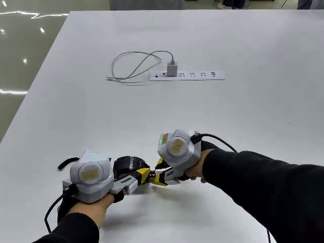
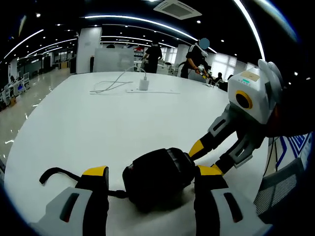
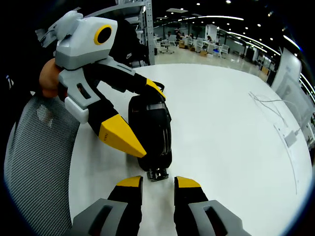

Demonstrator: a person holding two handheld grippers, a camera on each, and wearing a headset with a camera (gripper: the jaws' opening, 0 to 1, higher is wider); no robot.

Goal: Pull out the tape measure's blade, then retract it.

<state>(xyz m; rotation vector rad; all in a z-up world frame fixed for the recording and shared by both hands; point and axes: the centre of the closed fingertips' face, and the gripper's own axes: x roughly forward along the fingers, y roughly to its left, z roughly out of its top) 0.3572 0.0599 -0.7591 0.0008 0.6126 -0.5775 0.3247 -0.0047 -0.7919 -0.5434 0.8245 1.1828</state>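
Bracing the tape measure (image 2: pixel 156 179) on the tabletop (image 1: pixel 202 111), the left gripper (image 2: pixel 152 173) has its fingers clamped on its black case, presumably so it will not slide. The right gripper (image 3: pixel 157 184) faces the blade hook (image 3: pixel 157 174), fingers slightly apart (not yet pinching it), lined up, I judge, for the pull.

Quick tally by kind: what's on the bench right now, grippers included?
Tape measure: 1
Power strip: 1
Charger with cable: 1
Grippers: 2 (left gripper, right gripper)
Total: 5
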